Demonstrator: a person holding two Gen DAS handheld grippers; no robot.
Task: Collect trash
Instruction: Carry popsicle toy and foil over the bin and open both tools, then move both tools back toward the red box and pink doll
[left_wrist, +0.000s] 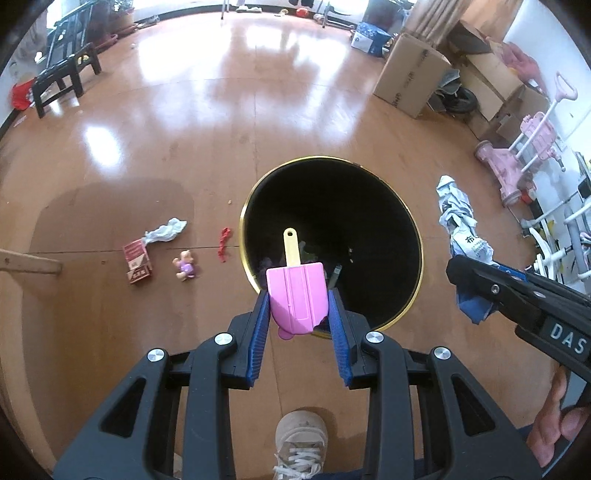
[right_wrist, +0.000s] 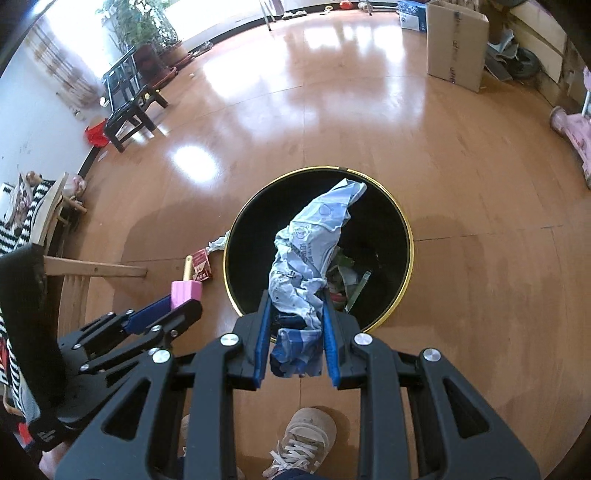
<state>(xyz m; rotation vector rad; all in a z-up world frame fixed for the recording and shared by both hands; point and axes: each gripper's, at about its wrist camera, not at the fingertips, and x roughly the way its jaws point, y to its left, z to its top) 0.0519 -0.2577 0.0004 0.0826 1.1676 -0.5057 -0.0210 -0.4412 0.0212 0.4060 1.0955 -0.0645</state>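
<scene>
Blue fingers (left_wrist: 260, 325) of the left gripper (left_wrist: 298, 314) are clamped narrow on a pink toy popsicle (left_wrist: 297, 299), its yellow stick pointing out over the mouth of the black bin (left_wrist: 369, 206). And on the other side, the right gripper (right_wrist: 295, 321) has its pads (right_wrist: 263, 332) pinched on a crumpled blue-and-white plastic bag (right_wrist: 310, 251), which stands up between them and leans over the bin's opening.

The left view gives the litter on the floor to the left of the bin: a red-and-white carton (left_wrist: 137, 261), a white crumpled paper (left_wrist: 166, 230) touching its top corner, a small pink figure (left_wrist: 185, 266) just beside the carton, and a red scrap (left_wrist: 223, 245) close to the gold rim. It also catches the right gripper from the side at the right edge, the bag hanging from it, and fingers of the person's hand (left_wrist: 561, 410) below. The right view misses the figure and the scrap, but it looks deeper into the bin, where mixed trash (right_wrist: 341, 277) lies at the bottom, and it shows a wooden bar (right_wrist: 96, 268) and striped fabric (right_wrist: 22, 221) at far left.

Edges now: the gold rim (right_wrist: 408, 236) sits directly under both gripper tips. A shoe (right_wrist: 306, 439) stands just short of the bin. Beyond the bin, the wooden floor (right_wrist: 332, 122) runs wide open to a black bench (right_wrist: 129, 114) and a cardboard box (right_wrist: 456, 48) well apart.
</scene>
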